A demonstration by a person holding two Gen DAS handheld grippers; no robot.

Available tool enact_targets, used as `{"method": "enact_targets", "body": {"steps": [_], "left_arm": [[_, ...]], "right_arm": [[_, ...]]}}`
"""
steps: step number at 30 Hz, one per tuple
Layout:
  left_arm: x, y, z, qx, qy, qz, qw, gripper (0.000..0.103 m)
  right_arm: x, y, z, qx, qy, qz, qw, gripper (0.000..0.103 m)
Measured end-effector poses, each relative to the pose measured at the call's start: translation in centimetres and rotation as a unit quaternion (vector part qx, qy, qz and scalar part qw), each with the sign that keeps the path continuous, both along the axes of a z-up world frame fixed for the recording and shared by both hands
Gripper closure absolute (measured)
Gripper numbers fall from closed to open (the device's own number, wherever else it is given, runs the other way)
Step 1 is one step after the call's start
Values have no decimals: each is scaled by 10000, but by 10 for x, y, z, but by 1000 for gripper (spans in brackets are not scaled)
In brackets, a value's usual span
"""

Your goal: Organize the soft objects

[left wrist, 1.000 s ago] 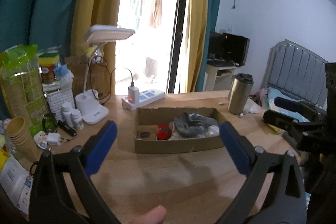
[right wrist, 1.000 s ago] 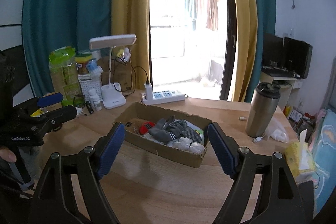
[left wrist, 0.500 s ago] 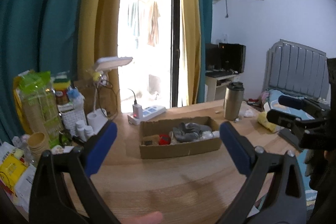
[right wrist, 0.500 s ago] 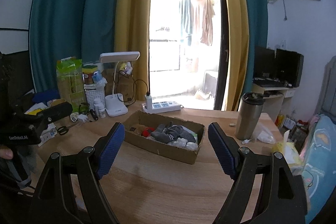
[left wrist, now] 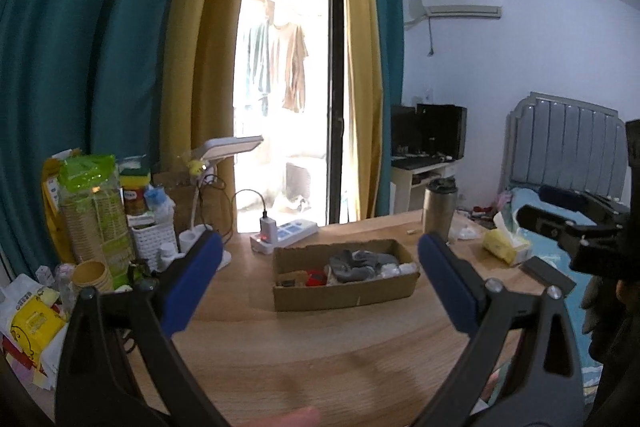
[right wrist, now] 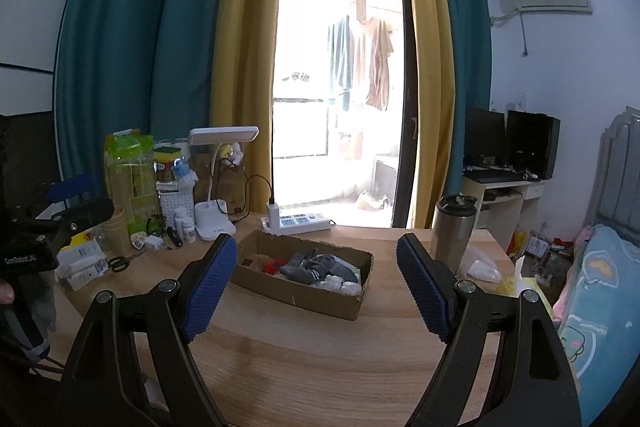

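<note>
A shallow cardboard box (left wrist: pixel 344 293) (right wrist: pixel 304 297) sits in the middle of the wooden table. In it lie grey socks (left wrist: pixel 356 263) (right wrist: pixel 310 267), a red soft item (left wrist: pixel 316 277) (right wrist: pixel 273 267) and white soft items (left wrist: pixel 396 269) (right wrist: pixel 340 285). My left gripper (left wrist: pixel 318 287) is open and empty, well back from the box. My right gripper (right wrist: pixel 316 291) is open and empty, also back from the box. Each gripper shows at the edge of the other's view, the right one in the left wrist view (left wrist: pixel 568 223), the left one in the right wrist view (right wrist: pixel 60 223).
A steel tumbler (left wrist: pixel 439 209) (right wrist: pixel 454 231) stands right of the box. A power strip (left wrist: pixel 284 233) (right wrist: pixel 298 223), desk lamp (right wrist: pixel 218 183), bottles, paper cups (left wrist: pixel 94 273) and packets crowd the left side. A tissue pack (left wrist: pixel 506 245) lies right. Scissors (right wrist: pixel 120 263) lie left. A bed (right wrist: pixel 600 291) is right.
Both grippers have pulled back and risen away from the box, which now looks smaller and farther. Both stay open and empty.
</note>
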State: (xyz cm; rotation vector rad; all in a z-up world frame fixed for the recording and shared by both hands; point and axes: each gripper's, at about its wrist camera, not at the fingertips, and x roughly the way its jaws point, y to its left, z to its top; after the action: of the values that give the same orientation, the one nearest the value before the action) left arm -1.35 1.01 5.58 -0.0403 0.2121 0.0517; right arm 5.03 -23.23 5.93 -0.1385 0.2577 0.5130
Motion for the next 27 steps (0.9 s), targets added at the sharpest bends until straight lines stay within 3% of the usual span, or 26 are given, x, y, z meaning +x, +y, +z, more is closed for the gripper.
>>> {"method": "enact_targets", "body": {"steps": [27], "left_arm": [[-14, -14, 5, 10, -109, -74, 9999, 4]], "right_arm": [[-14, -3, 0, 28, -60, 73, 10000, 18]]}}
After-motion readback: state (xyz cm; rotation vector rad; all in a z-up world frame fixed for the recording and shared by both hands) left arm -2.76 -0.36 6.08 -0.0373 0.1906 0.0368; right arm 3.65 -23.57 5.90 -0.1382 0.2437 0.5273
